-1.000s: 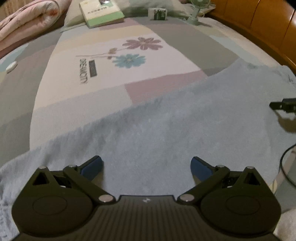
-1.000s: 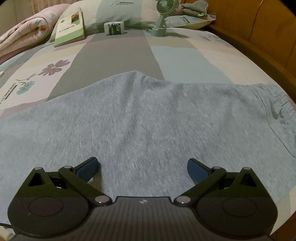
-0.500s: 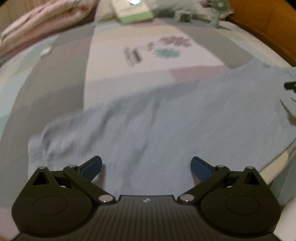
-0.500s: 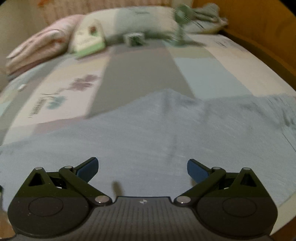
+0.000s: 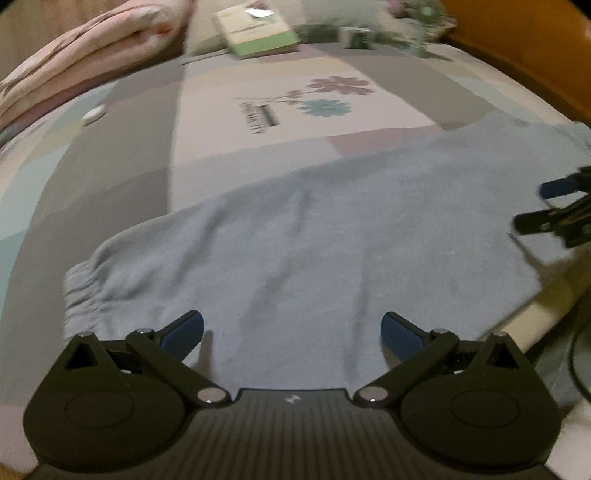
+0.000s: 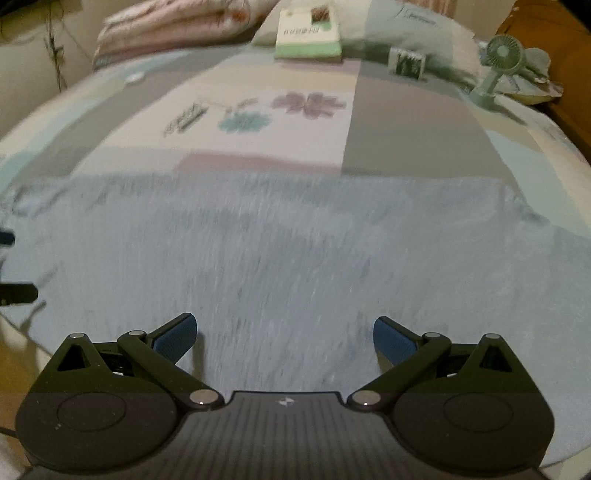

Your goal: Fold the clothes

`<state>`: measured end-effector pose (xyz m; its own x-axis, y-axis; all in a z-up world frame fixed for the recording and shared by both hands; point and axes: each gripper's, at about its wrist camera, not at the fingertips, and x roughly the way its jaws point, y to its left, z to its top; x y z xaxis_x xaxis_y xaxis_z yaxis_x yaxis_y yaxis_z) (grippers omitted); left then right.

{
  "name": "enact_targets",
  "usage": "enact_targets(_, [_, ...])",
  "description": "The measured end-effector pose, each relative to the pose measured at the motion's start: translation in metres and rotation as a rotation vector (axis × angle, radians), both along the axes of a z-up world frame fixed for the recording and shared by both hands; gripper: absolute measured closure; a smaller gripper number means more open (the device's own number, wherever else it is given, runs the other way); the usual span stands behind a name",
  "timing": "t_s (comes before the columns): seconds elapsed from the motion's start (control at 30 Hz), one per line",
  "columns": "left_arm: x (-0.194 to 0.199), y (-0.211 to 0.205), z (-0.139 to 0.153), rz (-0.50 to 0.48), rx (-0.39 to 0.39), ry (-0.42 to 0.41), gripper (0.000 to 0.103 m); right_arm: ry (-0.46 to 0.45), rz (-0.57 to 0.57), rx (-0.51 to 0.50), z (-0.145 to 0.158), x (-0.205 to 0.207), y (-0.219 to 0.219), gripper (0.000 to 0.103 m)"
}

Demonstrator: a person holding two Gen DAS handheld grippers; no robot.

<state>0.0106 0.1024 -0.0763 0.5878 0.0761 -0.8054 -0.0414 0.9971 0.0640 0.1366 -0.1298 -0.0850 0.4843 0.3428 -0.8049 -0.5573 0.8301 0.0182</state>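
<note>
**Grey-blue trousers spread across the bed**

While both tools hang low over the cloth, the left hand-held gripper (image 5: 291, 328) stands wide with nothing between its blue pads, and the right hand-held gripper (image 6: 284, 334) is spread just as wide and empty. Grey-blue trousers (image 5: 314, 251) lie flat across the lower half of each frame on the patchwork bed (image 5: 122, 155), elastic cuff (image 5: 83, 291) at lower left. A green book (image 6: 308, 35) and small fan (image 6: 498, 62) sit along the top.

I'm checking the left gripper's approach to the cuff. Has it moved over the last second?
Yes. The left gripper has shifted left along the grey sweatpants: their elastic cuff, earlier out of view, now shows, and the flower print sits further right.
</note>
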Motion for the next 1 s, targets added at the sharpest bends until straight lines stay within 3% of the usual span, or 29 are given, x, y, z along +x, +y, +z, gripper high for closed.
enact_targets(0.2, [-0.015, -0.002, -0.007, -0.041, 0.009, 0.030, 0.001, -0.025, 0.010, -0.005, -0.006, -0.009, -0.003, 0.000])
enact_targets(0.33, [-0.011, -0.017, 0.009, -0.100, 0.137, -0.028, 0.001, -0.041, 0.006, -0.004, -0.007, -0.011, -0.003, 0.000])
enact_targets(0.53, [0.018, -0.047, 0.014, -0.182, 0.098, -0.103, 0.001, -0.046, -0.003, -0.004, -0.008, -0.012, -0.001, 0.000])
enact_targets(0.7, [0.018, -0.055, -0.007, -0.193, 0.073, -0.026, 0.001, -0.049, -0.004, -0.001, -0.009, -0.013, -0.002, 0.000])
enact_targets(0.93, [0.001, -0.045, -0.002, -0.176, 0.014, -0.010, 0.001, -0.074, 0.005, 0.013, -0.010, -0.017, -0.004, 0.000])
enact_targets(1.0, [0.007, -0.044, 0.007, -0.175, 0.002, -0.043, 0.001, -0.085, 0.015, 0.017, -0.007, -0.020, -0.008, 0.000])
